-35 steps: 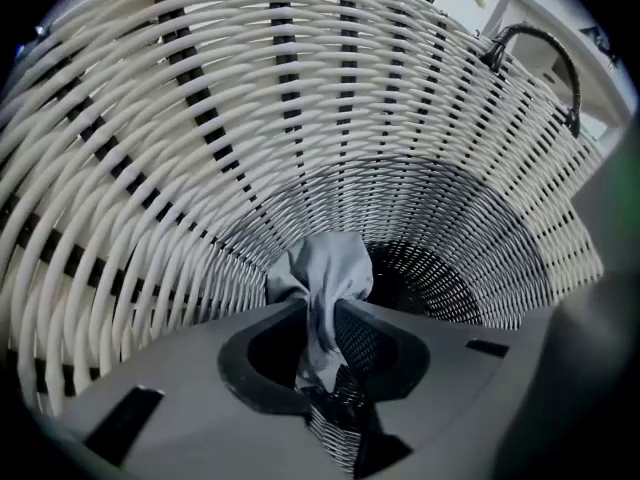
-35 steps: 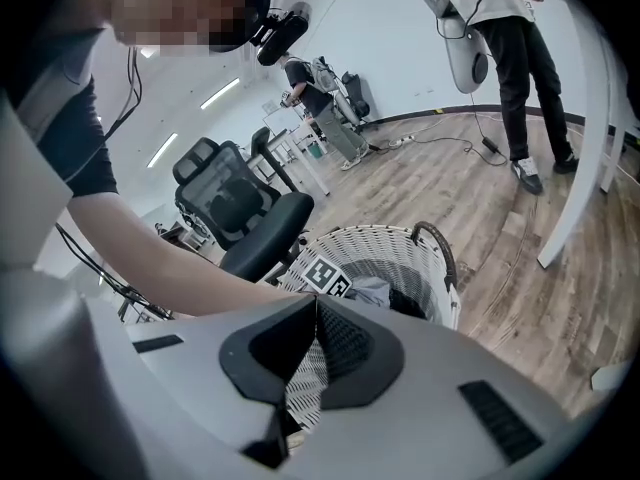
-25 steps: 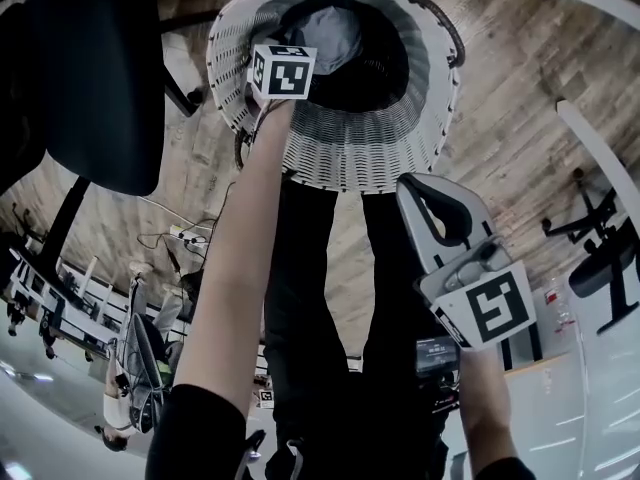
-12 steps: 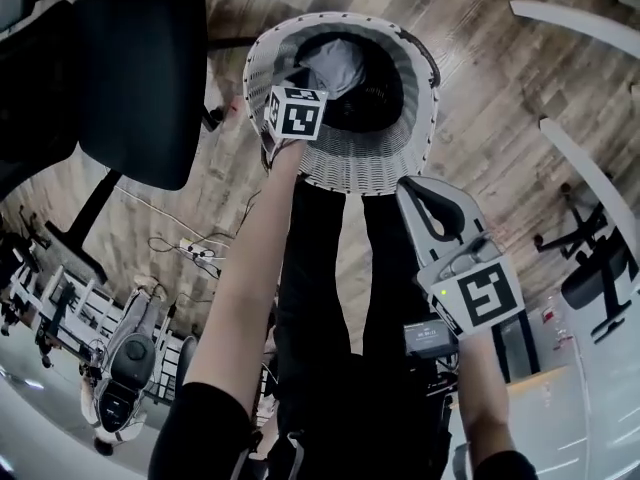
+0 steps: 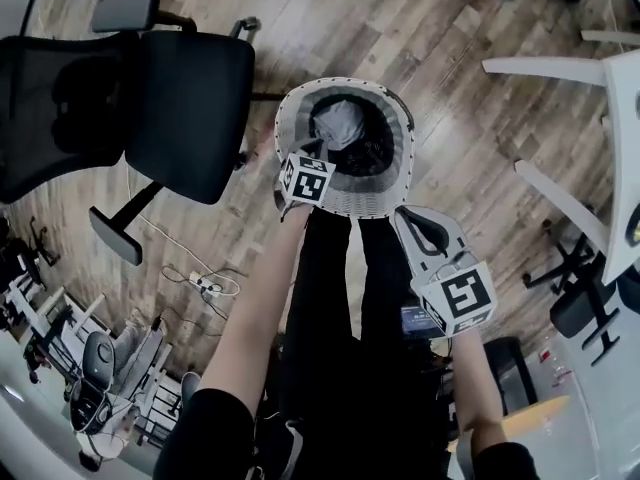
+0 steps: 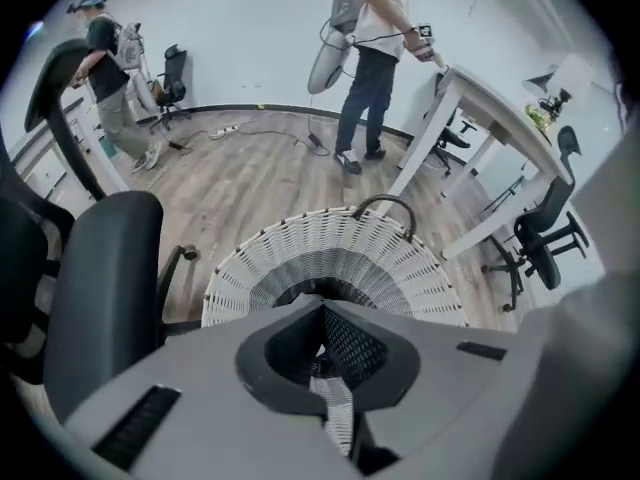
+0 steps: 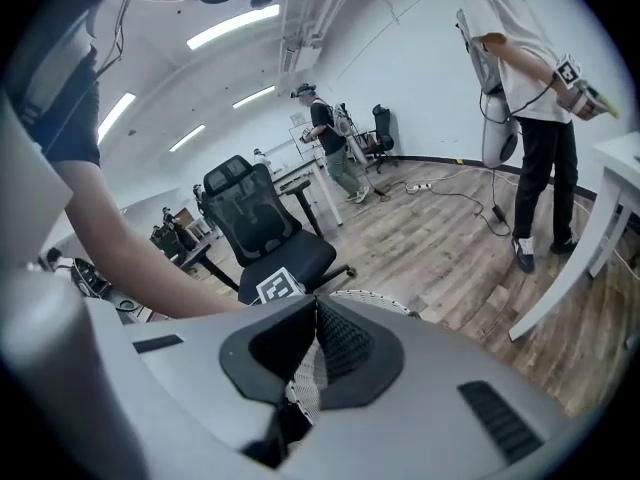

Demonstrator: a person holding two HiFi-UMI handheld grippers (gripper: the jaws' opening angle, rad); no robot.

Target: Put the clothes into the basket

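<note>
While left tongs (image 6: 322, 308) and right tongs (image 7: 316, 303) hang clenched (both empty), one basket (image 5: 385, 193) holds one grey garment (image 5: 338, 123).

A black office chair (image 5: 190, 118) and white desk (image 5: 625, 128) stand on wood-plank flooring (image 5: 470, 158).

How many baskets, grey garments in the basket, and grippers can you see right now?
White woven basket: 1
Grey fabric garment inside it: 1
Grey two-jaw grippers, both shut and empty (left gripper, right gripper): 2
Total: 4
</note>
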